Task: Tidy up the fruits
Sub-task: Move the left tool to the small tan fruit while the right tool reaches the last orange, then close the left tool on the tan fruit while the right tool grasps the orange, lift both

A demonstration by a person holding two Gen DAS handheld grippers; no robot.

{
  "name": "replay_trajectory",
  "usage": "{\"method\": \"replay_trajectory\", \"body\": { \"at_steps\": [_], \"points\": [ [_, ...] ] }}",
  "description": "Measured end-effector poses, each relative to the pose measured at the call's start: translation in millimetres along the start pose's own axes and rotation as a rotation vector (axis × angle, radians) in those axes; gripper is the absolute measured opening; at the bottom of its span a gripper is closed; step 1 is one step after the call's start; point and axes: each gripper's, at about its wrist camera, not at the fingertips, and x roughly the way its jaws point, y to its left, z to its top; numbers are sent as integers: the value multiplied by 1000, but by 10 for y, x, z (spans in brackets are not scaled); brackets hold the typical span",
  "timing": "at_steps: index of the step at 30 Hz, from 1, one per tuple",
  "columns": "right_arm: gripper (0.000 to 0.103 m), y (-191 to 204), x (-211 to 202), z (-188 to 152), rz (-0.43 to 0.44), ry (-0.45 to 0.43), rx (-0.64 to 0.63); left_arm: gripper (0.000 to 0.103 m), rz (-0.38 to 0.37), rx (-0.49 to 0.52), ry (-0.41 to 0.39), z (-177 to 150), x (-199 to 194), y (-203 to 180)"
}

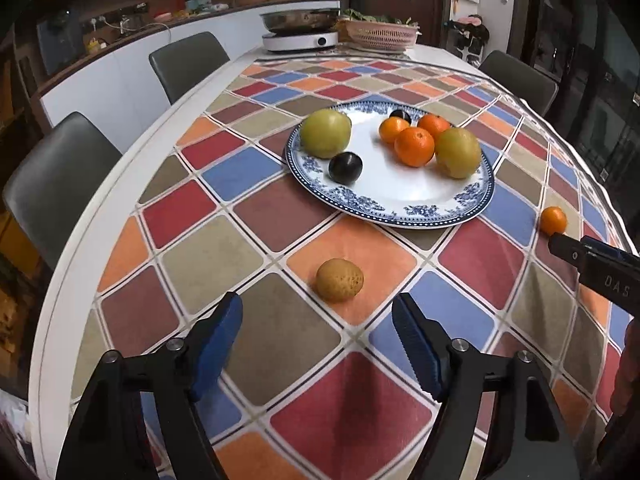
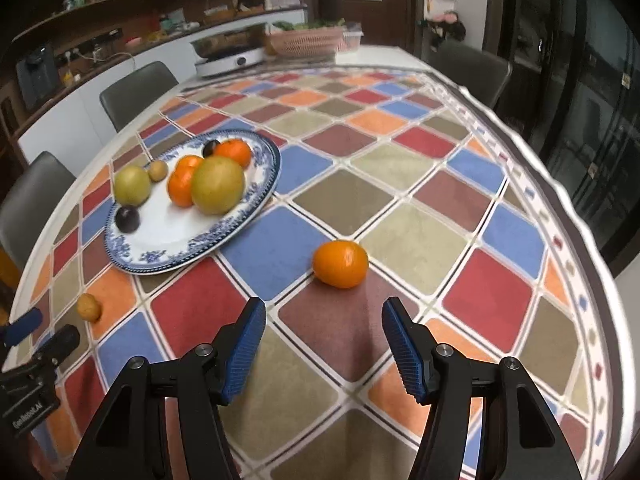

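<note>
Desk carried a blue-rimmed plate of fruit. Left gripper, jaws apart and empty, hung just near of a small tan fruit. Right gripper, jaws apart and empty, sat just near of a loose orange.

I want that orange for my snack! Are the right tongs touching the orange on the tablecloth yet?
Apart. In the right wrist view, the right tongs stand open, with bare tablecloth showing between their tips and the orange.
</note>
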Motion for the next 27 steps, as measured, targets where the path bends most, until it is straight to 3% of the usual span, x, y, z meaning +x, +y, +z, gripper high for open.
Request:
{"method": "replay_trajectory", "body": {
  "at_steps": [8, 22, 27],
  "points": [
    [60, -28, 234, 101, -30, 11, 4, 60, -24, -24, 25, 60, 150, 4],
    [39, -45, 376, 178, -28, 16, 3, 29, -61, -24, 46, 94, 254, -25],
    [37, -56, 356, 165, -16, 12, 2, 29, -64, -10, 35, 94, 219, -45]
  ]
}}
